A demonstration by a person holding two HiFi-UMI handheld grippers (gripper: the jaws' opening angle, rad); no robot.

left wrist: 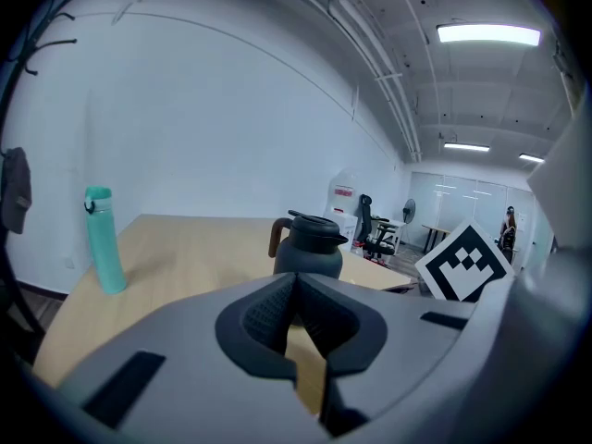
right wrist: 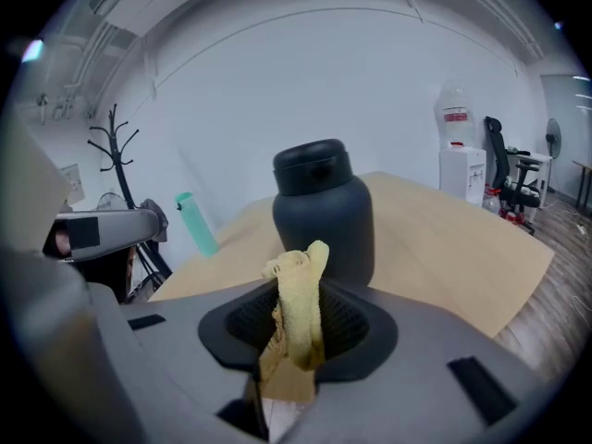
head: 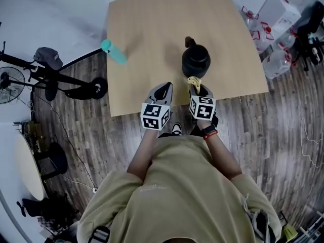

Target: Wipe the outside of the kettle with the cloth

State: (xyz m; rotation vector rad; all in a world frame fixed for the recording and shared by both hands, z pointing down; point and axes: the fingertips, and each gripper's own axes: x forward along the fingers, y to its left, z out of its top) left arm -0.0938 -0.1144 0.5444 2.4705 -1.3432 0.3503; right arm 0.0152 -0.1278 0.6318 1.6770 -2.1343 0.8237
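Observation:
A dark kettle (head: 195, 58) with a brown handle stands upright on the wooden table (head: 147, 29), near its front edge. My right gripper (head: 197, 88) is shut on a yellow cloth (head: 194, 82), just in front of the kettle and not touching it. In the right gripper view the cloth (right wrist: 299, 308) sticks up between the jaws, with the kettle (right wrist: 323, 211) close behind. My left gripper (head: 163, 91) hovers over the table's front edge, left of the kettle, shut with nothing in it. Ahead of it in the left gripper view stands the kettle (left wrist: 307, 245).
A teal bottle (head: 113, 51) lies at the table's left edge and shows as upright (left wrist: 104, 239) in the left gripper view. Water jugs and boxes (head: 276, 24) stand on the floor to the right. A fan and a stand (head: 45, 75) are at the left.

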